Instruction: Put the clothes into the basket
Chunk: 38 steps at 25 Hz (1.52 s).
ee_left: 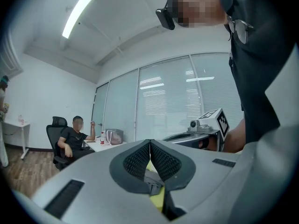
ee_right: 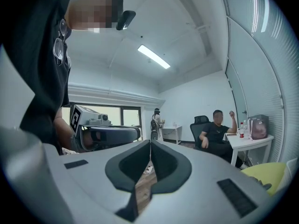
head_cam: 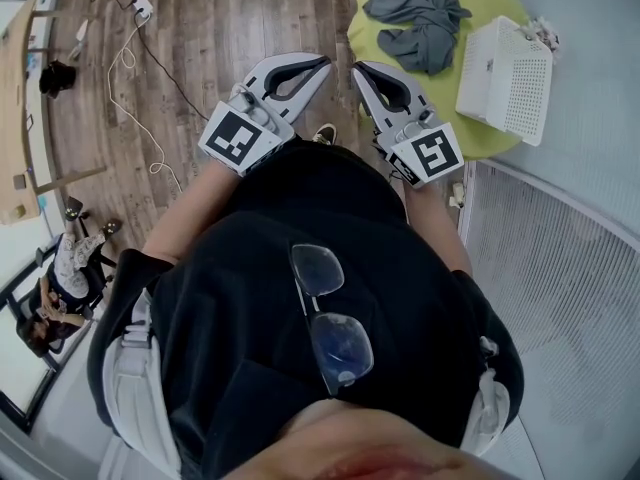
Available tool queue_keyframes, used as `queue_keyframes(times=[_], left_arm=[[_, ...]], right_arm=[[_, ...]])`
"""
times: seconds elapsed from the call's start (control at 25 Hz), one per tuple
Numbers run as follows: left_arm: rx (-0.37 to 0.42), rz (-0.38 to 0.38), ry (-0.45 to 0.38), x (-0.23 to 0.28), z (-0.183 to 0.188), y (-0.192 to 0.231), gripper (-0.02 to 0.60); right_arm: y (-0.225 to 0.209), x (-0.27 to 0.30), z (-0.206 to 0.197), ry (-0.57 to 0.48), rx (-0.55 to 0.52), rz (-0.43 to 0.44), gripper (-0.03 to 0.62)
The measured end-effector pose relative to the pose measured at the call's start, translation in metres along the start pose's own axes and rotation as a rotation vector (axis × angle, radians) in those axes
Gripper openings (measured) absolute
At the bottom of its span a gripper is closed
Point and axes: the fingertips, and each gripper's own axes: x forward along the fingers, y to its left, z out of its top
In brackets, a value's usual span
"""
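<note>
A pile of grey clothes lies on the round green table at the top of the head view. A white slatted basket stands on the table's right side, next to the clothes. My left gripper and my right gripper are held close to the body, short of the table, tips near each other. Both have their jaws together with nothing between them. In the left gripper view the left gripper is shut; in the right gripper view the right gripper is shut too.
The floor is wooden, with a white cable and power strip at the upper left. A glass partition runs along the right. A seated person is at a white desk across the room. A wooden bench stands at far left.
</note>
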Motion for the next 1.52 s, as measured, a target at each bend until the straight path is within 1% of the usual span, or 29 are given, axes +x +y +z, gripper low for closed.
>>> queue_keyframes(times=[0.4,0.68,0.96,1.2,1.36,1.52], left_arm=[[-0.002,-0.048,0.019,0.05,-0.002,0.014,0.011],[0.01,-0.113,0.01,0.081,-0.002,0.044,0.011],[0.002,-0.225,0.004,0.121,0.001,0.094,0.011],[-0.006,-0.332,0.012,0.143,0.01,0.143,0.011],[-0.01,-0.404,0.025,0.157,0.008,0.176,0.011],[-0.027,-0.477,0.039,0.167,0.004,0.199,0.011]], right_arm=[[-0.049,-0.003,-0.003,0.002,0.017,-0.046,0.026],[-0.084,0.015,-0.005,0.024,0.019,-0.115,0.026],[-0.134,0.054,0.003,0.035,0.019,-0.208,0.026],[-0.17,0.096,0.014,0.038,0.029,-0.309,0.026],[-0.19,0.12,0.015,0.035,0.044,-0.381,0.026],[-0.205,0.136,0.011,0.045,0.063,-0.456,0.026]])
